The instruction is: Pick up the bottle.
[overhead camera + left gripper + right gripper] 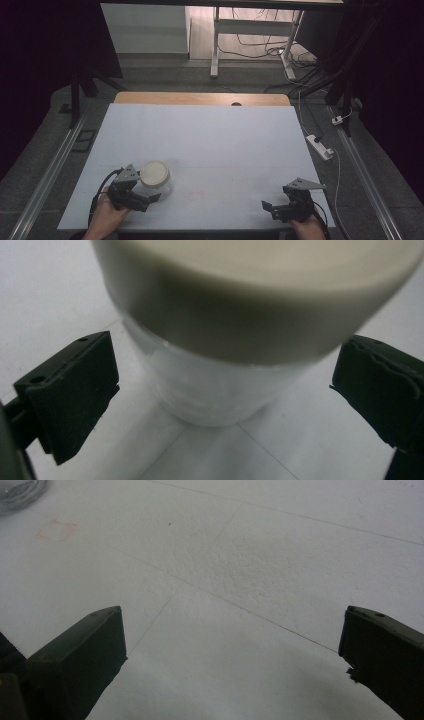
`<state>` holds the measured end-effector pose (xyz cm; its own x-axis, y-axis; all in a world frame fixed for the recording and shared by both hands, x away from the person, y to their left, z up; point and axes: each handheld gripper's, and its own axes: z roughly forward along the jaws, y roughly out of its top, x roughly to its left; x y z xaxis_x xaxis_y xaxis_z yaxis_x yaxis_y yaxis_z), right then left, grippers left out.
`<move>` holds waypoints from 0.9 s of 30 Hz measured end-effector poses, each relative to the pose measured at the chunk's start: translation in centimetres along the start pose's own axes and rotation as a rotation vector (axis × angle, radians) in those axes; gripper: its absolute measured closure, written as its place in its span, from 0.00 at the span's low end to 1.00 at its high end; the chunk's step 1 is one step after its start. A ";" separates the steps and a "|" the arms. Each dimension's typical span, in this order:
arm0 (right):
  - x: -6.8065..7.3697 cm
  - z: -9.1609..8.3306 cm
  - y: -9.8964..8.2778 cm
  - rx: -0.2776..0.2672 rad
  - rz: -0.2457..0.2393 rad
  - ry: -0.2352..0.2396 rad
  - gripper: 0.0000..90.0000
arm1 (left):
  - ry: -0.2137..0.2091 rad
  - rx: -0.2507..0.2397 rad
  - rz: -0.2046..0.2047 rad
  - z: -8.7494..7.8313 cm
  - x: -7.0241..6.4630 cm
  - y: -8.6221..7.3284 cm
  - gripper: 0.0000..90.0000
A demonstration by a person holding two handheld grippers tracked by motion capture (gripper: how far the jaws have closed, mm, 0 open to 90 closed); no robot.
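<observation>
The left gripper point(142, 196) sits at the near-left of the table point(225, 135), jaws spread wide with the jar point(159, 181) standing between them. In the left gripper view both jaws stand clear of the jar point(220, 385): bare table shows between each pad and the wall on either side, so nothing is clamped yet. The jaws sit level with the jar's translucent body, below the cream lid point(260, 295), which looks like a deliberate choice: a squeeze there would take the jar by its body and leave the lid free. The jar stands upright on the table, lid on. Whether the lid is screwed tight or just resting is hard to say from this close, blurred view.

The right gripper point(272, 207) rests at the near-right corner, well apart from the jar, also with its jaws wide and empty; in the right gripper view there is bare table point(240, 570) between them and a faint reddish mark point(56, 530) farther off. It seems parked out of the way, perhaps waiting to take the lid once the left has the jar steady.

Beyond the table lie a power strip point(320, 146) and cables on the floor.
</observation>
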<state>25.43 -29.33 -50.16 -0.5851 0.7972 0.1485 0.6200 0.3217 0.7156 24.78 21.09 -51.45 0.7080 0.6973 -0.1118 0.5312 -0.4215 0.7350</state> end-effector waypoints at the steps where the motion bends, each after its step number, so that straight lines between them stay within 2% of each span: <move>1: 0.0 0.0 0.0 0.000 0.000 0.000 0.00 | -0.002 -0.004 0.003 0.2 0.0 0.1 0.00; 7: 0.0 0.0 0.0 0.001 -0.002 0.001 0.00 | -0.030 -0.005 0.011 0.9 0.4 0.5 0.00; 14: 0.0 0.1 0.0 0.003 -0.004 0.001 0.00 | -0.036 -0.002 0.034 1.7 0.4 0.8 0.00; 19: 0.0 0.1 0.0 0.003 -0.005 0.001 0.00 | -0.019 0.007 0.057 2.1 0.3 1.0 0.01; 21: 0.0 0.0 0.0 0.003 -0.005 0.002 0.00 | 0.007 0.014 0.069 2.2 0.3 1.1 0.07; 27: 0.0 0.1 0.0 0.004 -0.005 0.002 0.00 | 0.007 0.020 0.080 2.1 0.3 1.1 0.08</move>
<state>25.44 -29.26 -50.18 -0.5891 0.7947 0.1465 0.6196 0.3278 0.7132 26.58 19.56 -52.08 0.7449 0.6654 -0.0486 0.4826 -0.4872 0.7278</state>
